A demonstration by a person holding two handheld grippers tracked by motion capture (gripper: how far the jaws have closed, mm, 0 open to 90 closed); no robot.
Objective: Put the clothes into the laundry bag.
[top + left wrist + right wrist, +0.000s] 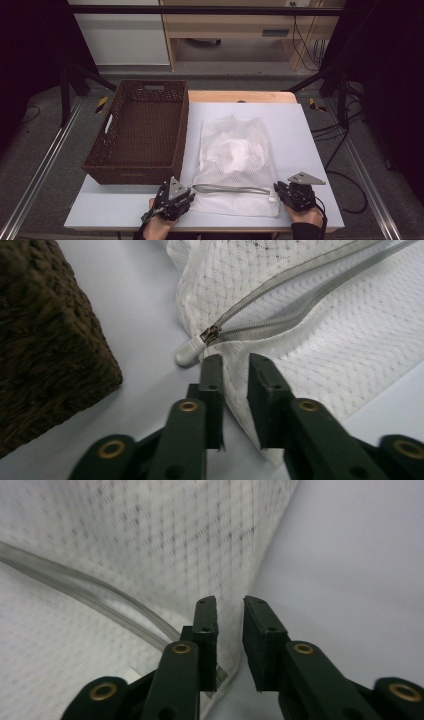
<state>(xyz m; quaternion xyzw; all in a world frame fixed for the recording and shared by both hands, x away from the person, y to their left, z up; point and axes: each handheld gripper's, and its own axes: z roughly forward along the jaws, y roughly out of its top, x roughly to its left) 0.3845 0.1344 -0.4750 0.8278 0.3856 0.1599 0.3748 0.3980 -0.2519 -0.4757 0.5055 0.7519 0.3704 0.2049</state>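
Here, my left gripper (235,365) sits at the near left corner of the white mesh laundry bag (235,165), jaws parted a little with the bag's edge running between them; I judge the pads are not pressing the fabric, since a gap shows on both sides. Just ahead lies the zipper pull (192,349), its white tab resting on the table, and the grey zipper (280,300) gapes open from it. My right gripper (230,605) stands the same way at the near right corner, narrowly parted over the bag's seam, pinching nothing that I can see. With a claw at each end of the zipper edge, I seem set to take both corners and lift the bag evenly. The bag lies flat on the pale table (310,130) with something white bundled inside. To its left sits the wicker basket (140,132), likely its destination. One bag, one basket, two claws.
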